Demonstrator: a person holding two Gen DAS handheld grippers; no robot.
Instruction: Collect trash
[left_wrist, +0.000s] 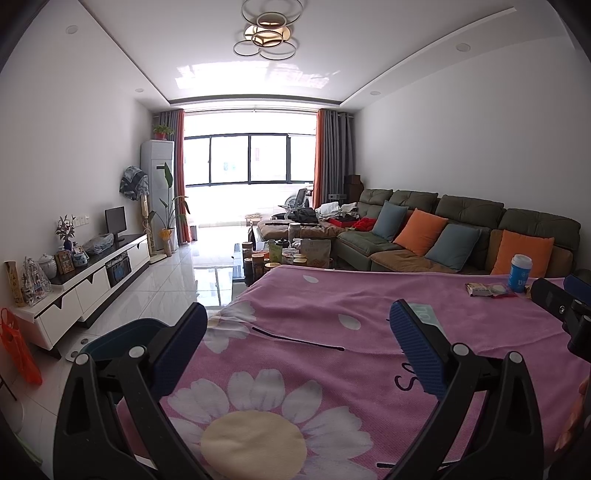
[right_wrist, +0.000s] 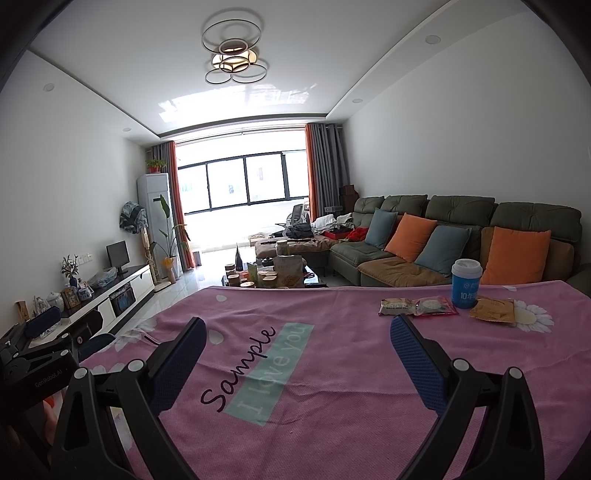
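Both the left tool (left_wrist: 297, 321) and right tool (right_wrist: 297, 338) are held released above the pink, woven floral cloth (right_wrist: 332, 369) on the tabletop. Three flat crinkled wrappers (right_wrist: 436, 306) and a cylindrical blue-and-white cup (right_wrist: 466, 282) are found near the far right edge.

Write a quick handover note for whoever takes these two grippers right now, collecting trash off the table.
Left gripper: open, empty, over the pink flowered tablecloth.
Right gripper: open, empty, over the same cloth.
Trash sits at the far right: brown snack wrapper, red wrapper, orange packet, with a blue paper cup standing behind them.
Done: nothing collected yet.
Left: pick up all four. A dark bin seems to sit left of the table.
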